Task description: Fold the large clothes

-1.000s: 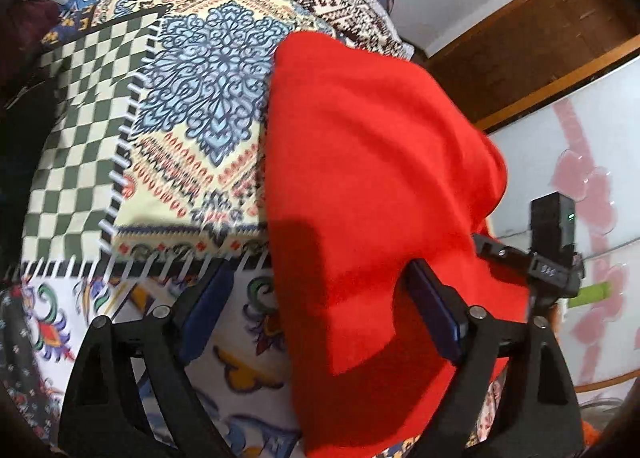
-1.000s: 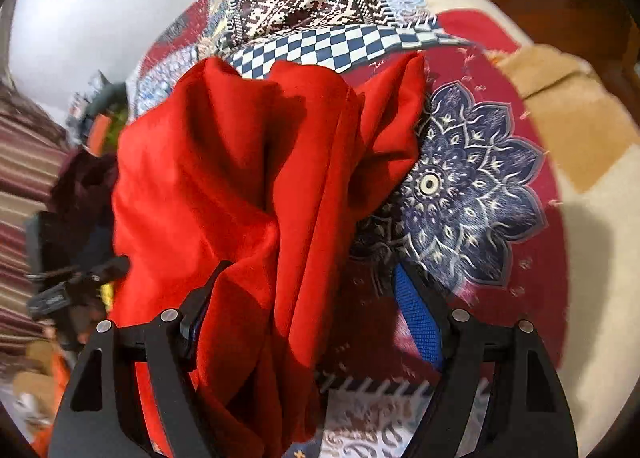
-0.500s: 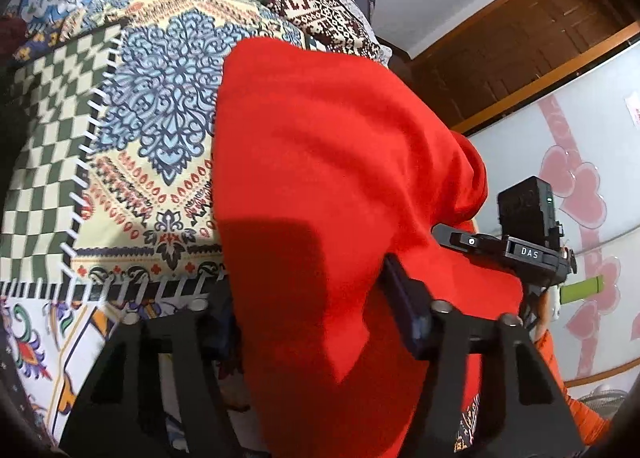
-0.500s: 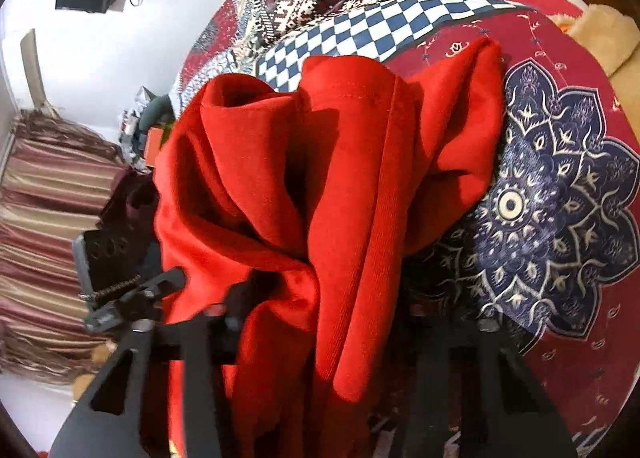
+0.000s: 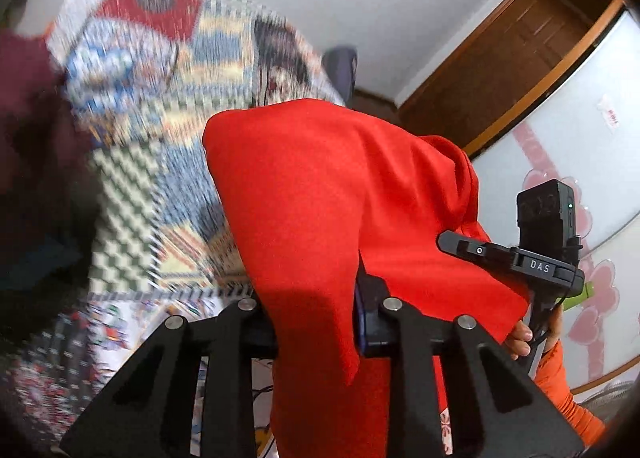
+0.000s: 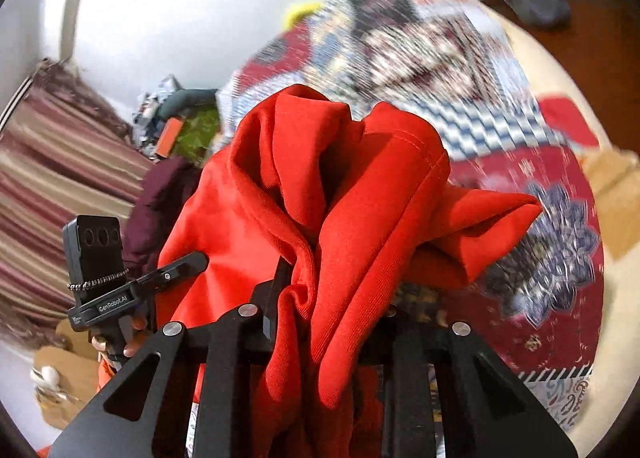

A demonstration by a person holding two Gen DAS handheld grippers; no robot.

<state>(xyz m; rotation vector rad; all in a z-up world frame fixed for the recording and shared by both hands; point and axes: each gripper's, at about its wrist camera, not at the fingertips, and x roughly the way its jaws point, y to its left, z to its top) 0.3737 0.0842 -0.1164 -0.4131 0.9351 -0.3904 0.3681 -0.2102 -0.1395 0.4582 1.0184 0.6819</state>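
Observation:
A large red garment (image 5: 332, 194) hangs lifted above the patterned bedspread (image 5: 160, 106). My left gripper (image 5: 316, 318) is shut on one edge of it; cloth drapes over and below the jaws. In the right wrist view the same red garment (image 6: 328, 194) bunches in thick folds, and my right gripper (image 6: 324, 322) is shut on it. Each view shows the other gripper beside the cloth: the right one in the left wrist view (image 5: 536, 254), the left one in the right wrist view (image 6: 108, 286).
The patchwork bedspread (image 6: 540, 210) covers the bed under the garment. A dark maroon cloth pile (image 6: 164, 194) lies at the bed's far side. Wooden door frame (image 5: 512, 58) and a white wardrobe (image 5: 580, 138) stand to the right; striped curtains (image 6: 52, 186) hang beyond.
Both grippers have shut on the red garment and lifted it off the bed, tilting upward so walls show. The background is motion blurred.

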